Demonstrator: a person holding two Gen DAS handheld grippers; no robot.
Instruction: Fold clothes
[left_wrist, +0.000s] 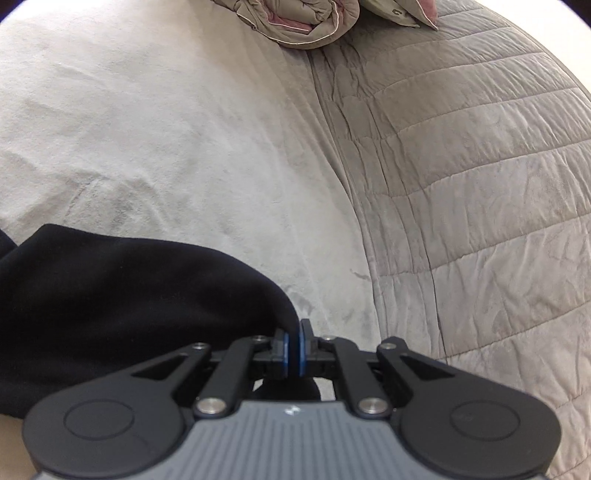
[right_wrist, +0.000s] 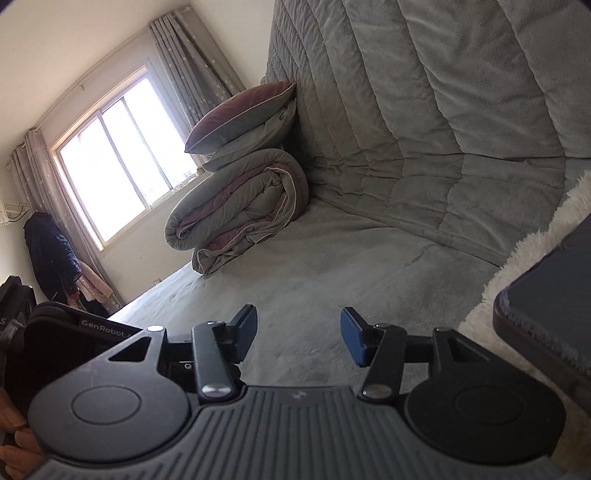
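black fabric, one garment (left_wrist: 122, 306): lies on the bed (left_wrist: 192, 155) from 7 to 9 o'clock of the left wrist view, one edge drawn up to the left gripper (left_wrist: 294, 345).
left gripper: closed on that edge, blue pads pinching a thin fold of cloth; the hold looks shallow, near the tips.
right gripper (right_wrist: 299, 338): jaws apart, nothing between them, pointing over bare bed toward a rolled quilt (right_wrist: 240, 206) at 11 o'clock; the garment does not show in this view.
stacked pillows (right_wrist: 247, 122): on top of the quilt, against the padded headboard (right_wrist: 424, 92).
risks, as judged:
- one pinch carries the cloth; a quick pull could slip the edge free.
- with the other corner unheld, the garment may sag and crease unevenly.
- dark cloth hides its seams, so the right gripper may catch the wrong layer.
- a white fleece throw (right_wrist: 524, 266) at 3 o'clock could snag.
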